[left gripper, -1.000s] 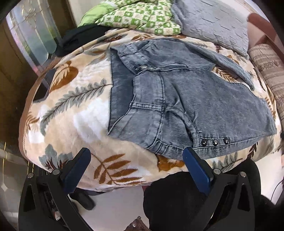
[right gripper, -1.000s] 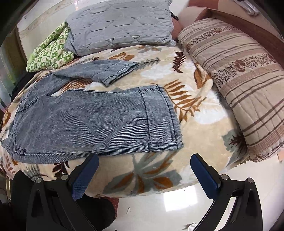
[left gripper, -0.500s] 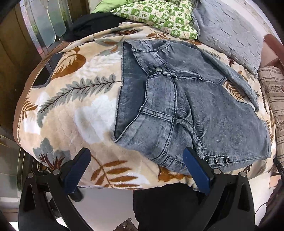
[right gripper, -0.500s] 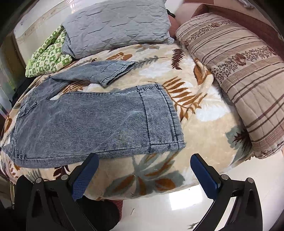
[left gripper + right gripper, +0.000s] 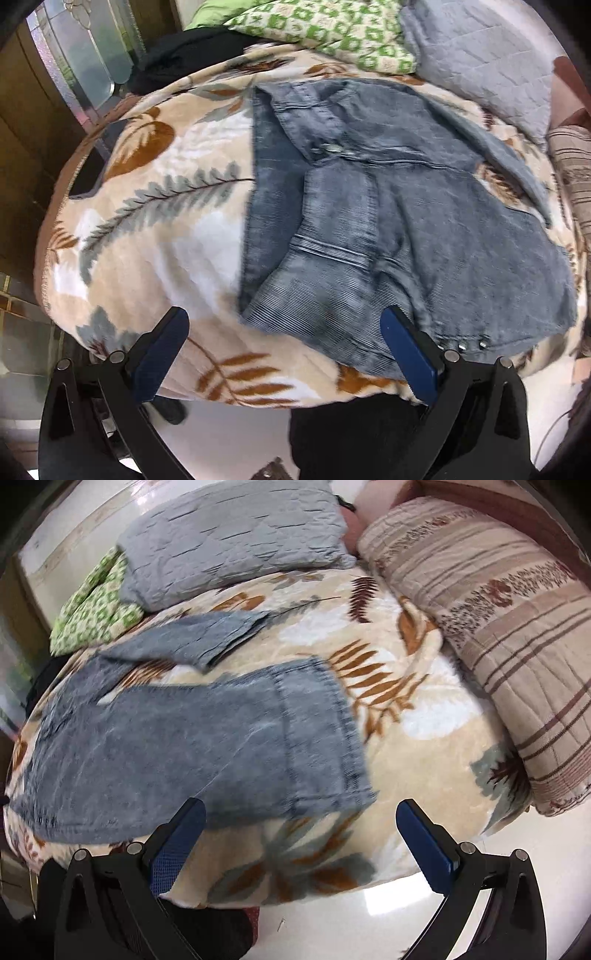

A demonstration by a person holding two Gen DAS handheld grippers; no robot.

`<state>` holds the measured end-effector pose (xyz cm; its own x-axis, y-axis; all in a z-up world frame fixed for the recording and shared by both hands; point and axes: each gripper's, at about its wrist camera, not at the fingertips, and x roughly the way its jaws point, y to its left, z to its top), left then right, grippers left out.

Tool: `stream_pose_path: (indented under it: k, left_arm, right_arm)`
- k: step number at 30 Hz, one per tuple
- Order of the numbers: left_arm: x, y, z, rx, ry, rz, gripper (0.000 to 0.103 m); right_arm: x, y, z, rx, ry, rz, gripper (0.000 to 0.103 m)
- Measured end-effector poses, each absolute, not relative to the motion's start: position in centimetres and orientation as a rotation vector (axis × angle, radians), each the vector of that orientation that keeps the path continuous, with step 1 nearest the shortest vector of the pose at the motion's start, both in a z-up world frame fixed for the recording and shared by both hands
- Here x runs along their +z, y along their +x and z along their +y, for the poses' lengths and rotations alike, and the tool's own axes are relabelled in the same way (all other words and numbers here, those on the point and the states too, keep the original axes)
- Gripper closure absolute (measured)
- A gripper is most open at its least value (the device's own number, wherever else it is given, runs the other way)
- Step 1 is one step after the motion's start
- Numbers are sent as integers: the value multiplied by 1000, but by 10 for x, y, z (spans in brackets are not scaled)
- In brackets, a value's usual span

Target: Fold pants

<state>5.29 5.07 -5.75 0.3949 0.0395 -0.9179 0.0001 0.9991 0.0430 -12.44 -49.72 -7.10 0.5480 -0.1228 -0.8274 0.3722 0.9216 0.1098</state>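
Grey-blue denim pants [image 5: 388, 229] lie spread on a leaf-print blanket [image 5: 159, 229]. The left wrist view shows the waistband end with its button and three rivets near the bed's front edge. My left gripper [image 5: 284, 332] stands open just before the waistband's near corner, holding nothing. In the right wrist view the pants [image 5: 192, 746] stretch leftward, with one leg hem close to me and the other leg angled away behind it. My right gripper [image 5: 301, 821] is open just short of the near hem, empty.
A grey quilted pillow [image 5: 232, 535], a green patterned cloth [image 5: 96, 613] and a striped quilt [image 5: 498, 627] lie around the blanket [image 5: 424, 746]. Dark clothing [image 5: 192, 55] sits at the far left corner. A glazed wooden door [image 5: 74, 66] stands left of the bed. Glossy floor [image 5: 351, 923] lies below.
Both grippers have moved closer to the bed; the pants now fill more of each view. The pants have not moved, and both grippers remain open.
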Motion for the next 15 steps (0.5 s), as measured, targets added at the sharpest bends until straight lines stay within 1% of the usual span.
stream_pose_path:
  k: [3, 7, 9, 13, 14, 15]
  left_arm:
    - [-61, 59, 61, 63, 20, 1193, 0]
    - [-78, 50, 75, -12, -156, 1268, 0]
    - [-90, 46, 74, -64, -232, 1304, 0]
    - [-110, 49, 58, -131, -280, 1373, 0]
    - [-115, 50, 54, -159, -312, 1394, 0]
    - [-121, 51, 50, -177, -351, 1415, 0]
  right_arm:
    - [-79, -116, -517, -339, 303, 964, 0]
    - [-100, -111, -537, -347, 405, 989, 0]
    - [-111, -105, -542, -358, 441, 1011, 0]
    - [-122, -97, -538, -283, 495, 1016, 1]
    - [-121, -95, -531, -259, 478, 1005, 3]
    - [-120, -93, -527, -247, 458, 996, 11]
